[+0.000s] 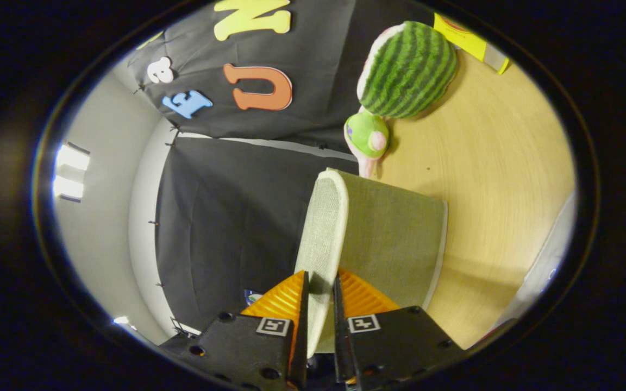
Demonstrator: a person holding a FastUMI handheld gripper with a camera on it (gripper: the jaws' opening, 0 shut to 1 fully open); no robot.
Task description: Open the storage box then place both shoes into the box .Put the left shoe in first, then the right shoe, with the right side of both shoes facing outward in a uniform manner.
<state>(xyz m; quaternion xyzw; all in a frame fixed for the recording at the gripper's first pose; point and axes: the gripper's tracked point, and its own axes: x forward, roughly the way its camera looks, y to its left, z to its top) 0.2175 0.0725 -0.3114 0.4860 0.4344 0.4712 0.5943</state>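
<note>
Gripper clamped with 2 fingers on box lid edge, lid raised over box; watermelon plush beyond box on table.

Greens and tan everywhere

Pale sage woven lid, dark-and-light green striped watermelon plush, lime green and pink small toy, light wood-grain bench, yellow box.
</note>
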